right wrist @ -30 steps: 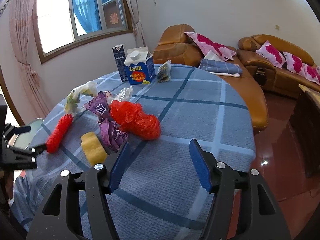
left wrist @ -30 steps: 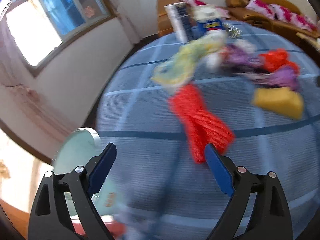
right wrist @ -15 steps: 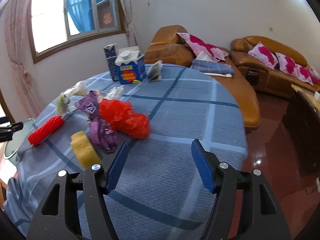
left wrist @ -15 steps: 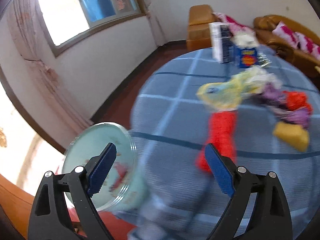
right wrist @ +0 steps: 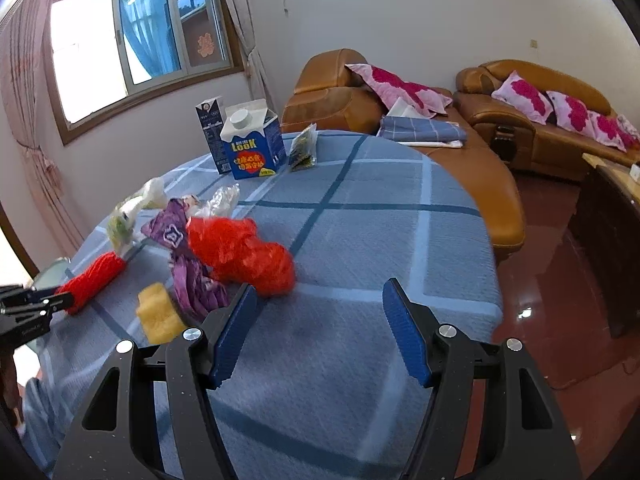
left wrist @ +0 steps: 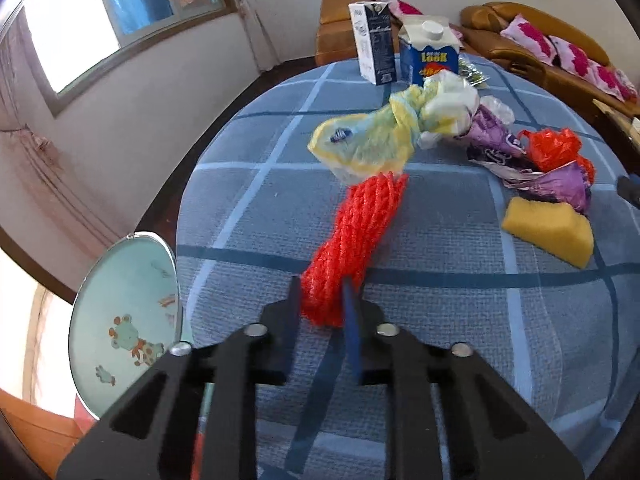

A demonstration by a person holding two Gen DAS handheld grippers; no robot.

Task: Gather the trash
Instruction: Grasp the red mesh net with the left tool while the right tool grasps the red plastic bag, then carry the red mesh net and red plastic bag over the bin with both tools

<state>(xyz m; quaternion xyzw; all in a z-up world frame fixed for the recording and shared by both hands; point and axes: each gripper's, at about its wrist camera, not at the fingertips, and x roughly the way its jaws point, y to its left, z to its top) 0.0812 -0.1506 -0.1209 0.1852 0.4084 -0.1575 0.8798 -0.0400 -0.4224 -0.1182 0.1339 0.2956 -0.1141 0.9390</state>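
Worktop (left wrist: 460, 320): round, covered in a blue cloth with a darker and lighter blue grid; trash lay scattered across its near half.

Left tongs (left wrist: 320, 300): closed on the near end of a red bundle of netted mesh (left wrist: 356, 240), which lay lengthwise on the cloth, its far end touching a crumpled yellow and pale green plastic bag (left wrist: 372, 140).

Right tongs (right wrist: 316, 332): blue pads spread wide apart, holding nothing, poised above bare cloth just beside the trash heap.

Other trash on the worktop:
- yellow wedge-shaped sponge (right wrist: 158, 316), near the right tongs' left pad
- crumpled purple foil wrappers (right wrist: 188, 264), touching the sponge's far side
- crumpled red plastic bag (right wrist: 240, 252), against the purple wrappers
- clear crinkled plastic scrap (right wrist: 222, 200), behind the purple wrappers
- blue and white carton marked "LOOK" with a white screw cap (right wrist: 254, 144), upright at the far edge
- slim white and dark blue carton (right wrist: 212, 136), upright, just beside the first carton
- small foil snack packet (right wrist: 304, 148), beside the "LOOK" carton

Off the worktop: round pale green bin with cartoon animal print (left wrist: 124, 328), low at the worktop's edge, left of the left tongs. Tan leather sofas (right wrist: 532, 120) with pink-patterned cushions stood beyond
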